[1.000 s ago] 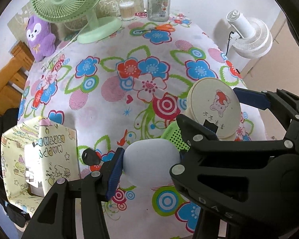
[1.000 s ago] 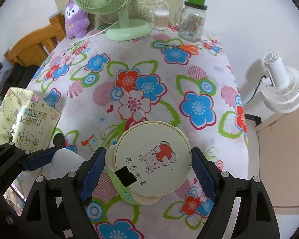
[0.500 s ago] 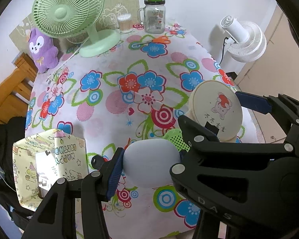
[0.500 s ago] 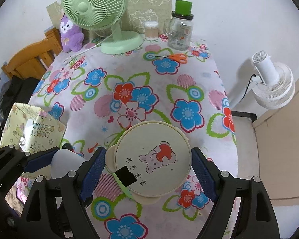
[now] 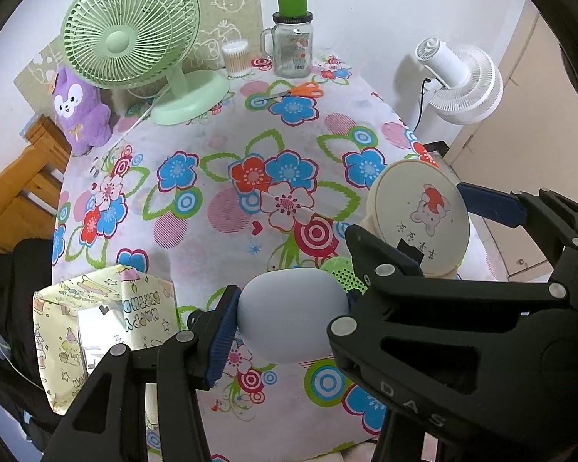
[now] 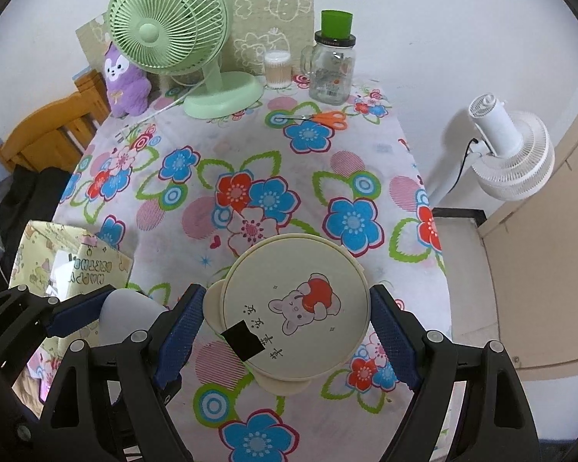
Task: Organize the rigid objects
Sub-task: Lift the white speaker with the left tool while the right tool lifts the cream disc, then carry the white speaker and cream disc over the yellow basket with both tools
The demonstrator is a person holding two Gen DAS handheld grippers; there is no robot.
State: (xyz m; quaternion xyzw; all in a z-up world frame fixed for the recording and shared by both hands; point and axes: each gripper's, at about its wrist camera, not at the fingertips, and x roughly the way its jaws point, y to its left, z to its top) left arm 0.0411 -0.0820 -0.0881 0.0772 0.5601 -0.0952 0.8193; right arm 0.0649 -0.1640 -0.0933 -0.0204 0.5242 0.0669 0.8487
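Note:
My left gripper [image 5: 289,325] is shut on a pale grey rounded case [image 5: 289,304] and holds it above the flowered tablecloth [image 5: 227,177], near the table's front edge. Close on its right, my right gripper [image 6: 289,337] is shut on a round cream box [image 6: 296,304] with a rabbit picture on its lid; blue pads press both its sides. That box [image 5: 420,219] also shows at the right of the left wrist view. The grey case [image 6: 127,315] shows at the left of the right wrist view. A green perforated piece [image 5: 343,275] peeks out between the two held things.
At the table's back stand a green desk fan [image 6: 173,34], a purple plush [image 6: 125,77], a swab cup [image 6: 277,69] and a glass jar [image 6: 333,69], with orange scissors [image 6: 327,119] near them. A yellow gift bag [image 5: 96,323] sits at the front left. A white fan [image 6: 508,154] stands beside the table.
Both grippers have risen with the case and the box still held; the table now looks farther away and more of the room shows.

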